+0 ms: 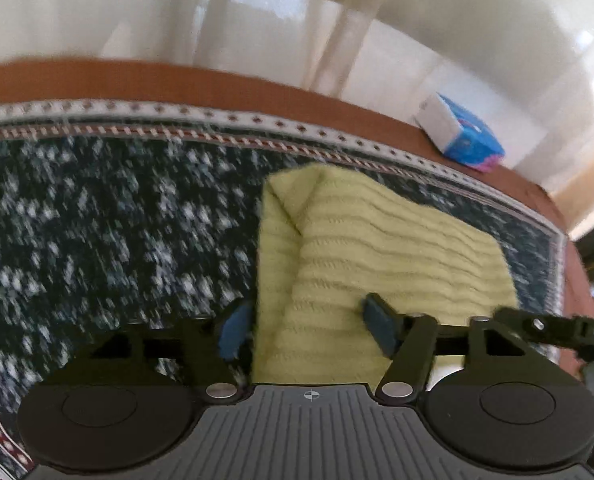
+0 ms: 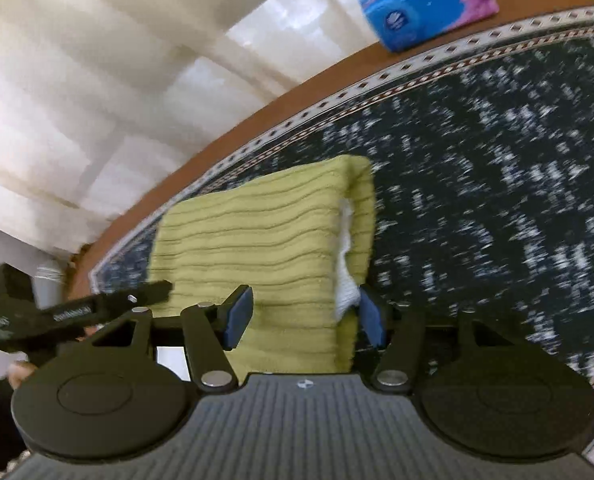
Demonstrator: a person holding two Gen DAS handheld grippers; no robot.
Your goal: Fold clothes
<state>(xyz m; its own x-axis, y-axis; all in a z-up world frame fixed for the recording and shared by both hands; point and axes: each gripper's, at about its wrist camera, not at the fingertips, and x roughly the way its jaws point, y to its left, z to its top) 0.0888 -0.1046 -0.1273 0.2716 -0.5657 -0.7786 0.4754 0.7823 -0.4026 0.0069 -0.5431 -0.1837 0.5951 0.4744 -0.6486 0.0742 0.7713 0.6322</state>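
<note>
The folded yellow-green knitted garment (image 1: 377, 248) is seen at the centre of both views, lying on a dark speckled cloth (image 1: 97, 240) that covers the tabletop (image 1: 177, 80). The left tool (image 1: 309, 328) is held with its jaws apart across the near left edge of the garment, one blue pad off the knit and the other above it; nothing appears to be pinched. The right tool (image 2: 303, 316) is likewise held apart, straddling the near right edge, where a strip of white lining (image 2: 345, 272) shows in the fold. If the jaws were closed here, only the top layer might be caught and the fold pulled open, or the speckled cloth might be gripped with it and dragged. A blue tissue box (image 2: 425, 4) is seen at the upper right of the right view, well apart from the garment; nothing is seen in the way, though the far edge of the tabletop is near
</note>
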